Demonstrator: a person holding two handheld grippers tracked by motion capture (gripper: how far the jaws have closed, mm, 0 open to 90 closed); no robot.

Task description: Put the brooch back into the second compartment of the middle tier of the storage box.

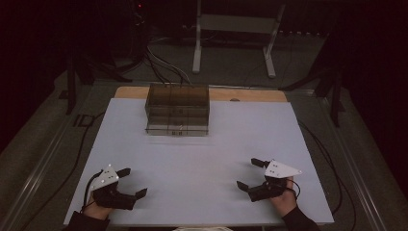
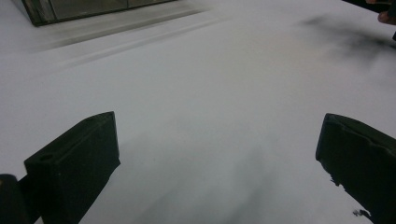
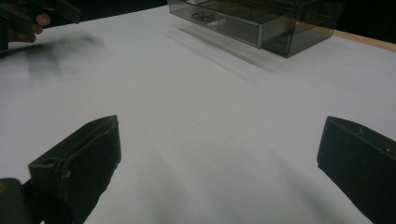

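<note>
A smoky transparent box with small drawers [image 1: 177, 109] stands at the far middle of the white table [image 1: 202, 159]; its corner appears in the left gripper view [image 2: 70, 9] and its front in the right gripper view [image 3: 261, 23]. My left gripper [image 1: 132, 183] rests near the front left edge, jaws wide apart with bare table between them [image 2: 219, 154]. My right gripper [image 1: 250, 173] lies near the front right, also open with nothing between its jaws [image 3: 219, 158].
A strip of wooden tabletop [image 1: 250, 95] shows behind the white sheet. Cables [image 1: 163, 67] and a white stand [image 1: 235, 29] lie on the dark floor beyond. The other hand's fingers [image 3: 28, 25] appear at the right gripper view's top left.
</note>
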